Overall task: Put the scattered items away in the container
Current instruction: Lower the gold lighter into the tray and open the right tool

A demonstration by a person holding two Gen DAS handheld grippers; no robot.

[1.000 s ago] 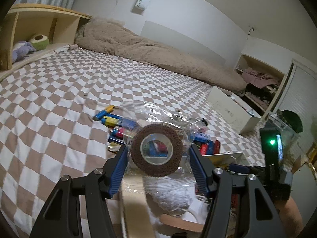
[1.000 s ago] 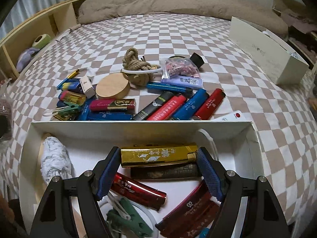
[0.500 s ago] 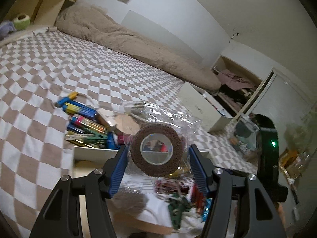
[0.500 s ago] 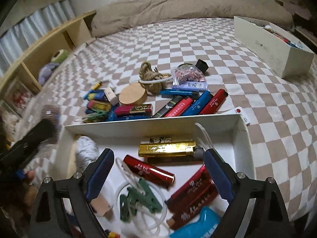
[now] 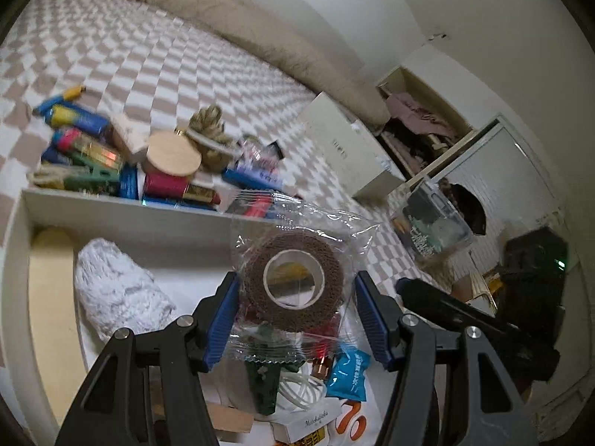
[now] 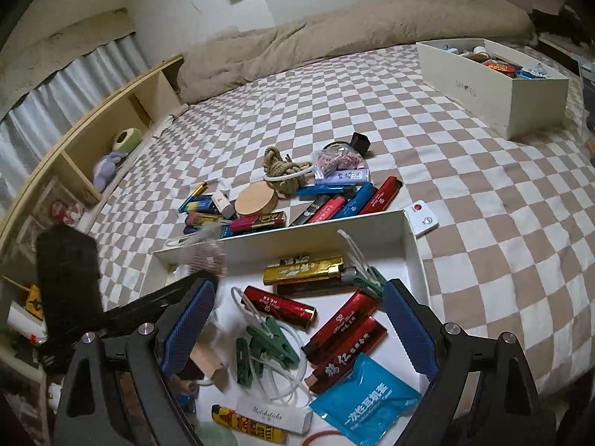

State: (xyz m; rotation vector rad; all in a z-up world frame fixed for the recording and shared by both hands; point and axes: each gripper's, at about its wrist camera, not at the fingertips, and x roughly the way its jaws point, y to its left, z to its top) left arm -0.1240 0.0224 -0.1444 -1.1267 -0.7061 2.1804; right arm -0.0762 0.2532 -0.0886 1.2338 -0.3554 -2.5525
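Brown tape roll (image 5: 293, 282), sealed in a clear plastic wrapper, sits clamped between the blue pads of the left gripper (image 5: 297, 314), whose jaws are closed snugly on it from either side above the open white container (image 5: 122, 215) on a checkered bedspread (image 6: 465, 171). Seen from the right wrist, the right gripper (image 6: 297, 330) hangs over the same box with its jaws spread wide and nothing between the pads. Beneath it lie a gold lighter (image 6: 303, 269), a red lighter (image 6: 279, 306), two more red lighters side by side, green clothespins (image 6: 266, 347) tangled with a white cord, a blue sachet (image 6: 366, 399) and a white matchbox (image 6: 273, 418). A white fluffy bundle (image 5: 115, 290) lies toward the box's left side in the left wrist view, just beside a pale wooden piece along the wall. Beyond the far wall of the container, loose items are still scattered on the bedspread: a round wooden disc (image 6: 256, 202), a knotted rope (image 6: 280, 171), a small bag of pink bits (image 6: 338, 160), several blue, red and black lighters in a row, and a white remote with a red button (image 6: 422, 217) just outside the box's right corner. A second white box (image 6: 494, 85) stands well apart near a beige duvet (image 6: 334, 37).
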